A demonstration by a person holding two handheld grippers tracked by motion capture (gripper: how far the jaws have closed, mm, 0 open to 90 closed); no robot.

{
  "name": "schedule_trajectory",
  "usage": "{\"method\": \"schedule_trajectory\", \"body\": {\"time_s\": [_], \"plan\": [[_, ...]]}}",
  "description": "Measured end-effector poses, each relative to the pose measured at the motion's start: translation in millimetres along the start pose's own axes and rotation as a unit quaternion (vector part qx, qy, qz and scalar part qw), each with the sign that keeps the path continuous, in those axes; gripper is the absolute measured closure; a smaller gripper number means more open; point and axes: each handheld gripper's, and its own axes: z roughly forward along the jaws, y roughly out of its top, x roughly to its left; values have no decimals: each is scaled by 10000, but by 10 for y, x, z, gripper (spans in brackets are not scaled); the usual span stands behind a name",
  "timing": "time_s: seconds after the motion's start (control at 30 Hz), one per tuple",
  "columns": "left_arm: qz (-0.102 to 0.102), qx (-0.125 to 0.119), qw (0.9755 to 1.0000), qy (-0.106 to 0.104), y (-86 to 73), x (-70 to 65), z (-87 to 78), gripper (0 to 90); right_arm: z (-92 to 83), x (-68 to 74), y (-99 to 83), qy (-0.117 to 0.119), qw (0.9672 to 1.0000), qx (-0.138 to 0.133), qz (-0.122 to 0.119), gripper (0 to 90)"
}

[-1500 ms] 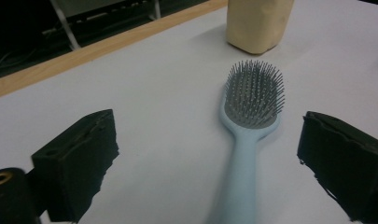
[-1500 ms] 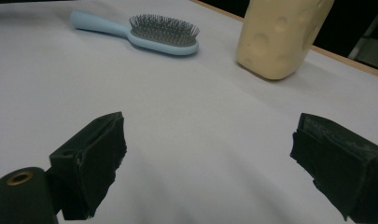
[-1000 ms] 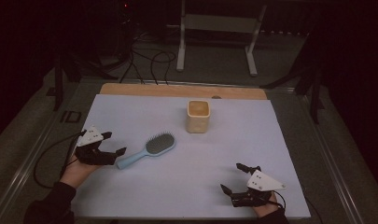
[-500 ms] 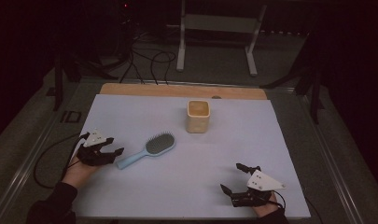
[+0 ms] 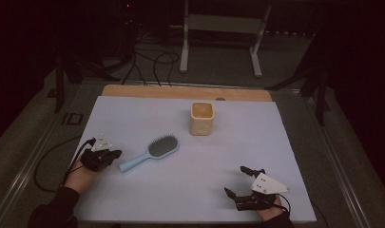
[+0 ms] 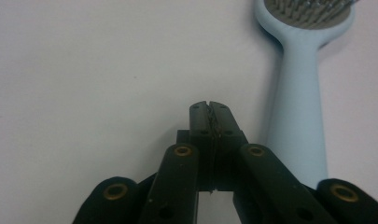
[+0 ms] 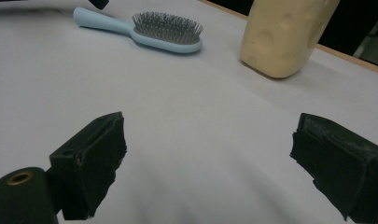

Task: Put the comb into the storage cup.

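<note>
Hairbrush [image 5: 152, 151], pale blue, lies flat on the white counter [image 5: 133, 114], bristles up, handle end pointing toward the left claw [image 5: 115, 155]. That claw has just been closing and its jaws now meet with nothing between them, just beside the handle in the left gripper view. The right claw [image 5: 237, 181] rests near the counter's front edge, jaws wide apart, well away from the brush. A cream cup [image 5: 201, 118] stands upright beyond the brush head.

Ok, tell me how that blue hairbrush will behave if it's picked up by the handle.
The hairbrush looks like rigid moulded plastic, so it probably stays stiff. Its handle is smooth and glossy, so it may slip. The bristled head is wider, so it likely droops head-down when gripped at the handle's end.
</note>
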Motion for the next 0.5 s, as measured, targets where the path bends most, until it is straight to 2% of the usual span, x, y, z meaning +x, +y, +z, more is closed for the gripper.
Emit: {"method": "schedule_trajectory", "body": {"time_s": [0.1,0.27,0.5], "plan": [[144,120,9998,-85,-3,-28,13,896,1,5,2,10,10000,1,-17,94],[258,282,9991,-204,-29,-77,42,898,2,6,1,15,10000,9,-13,94],[338,308,9986,-274,-48,-145,-8,898,1,-1,1,16,10000,-7,11,94]]}}
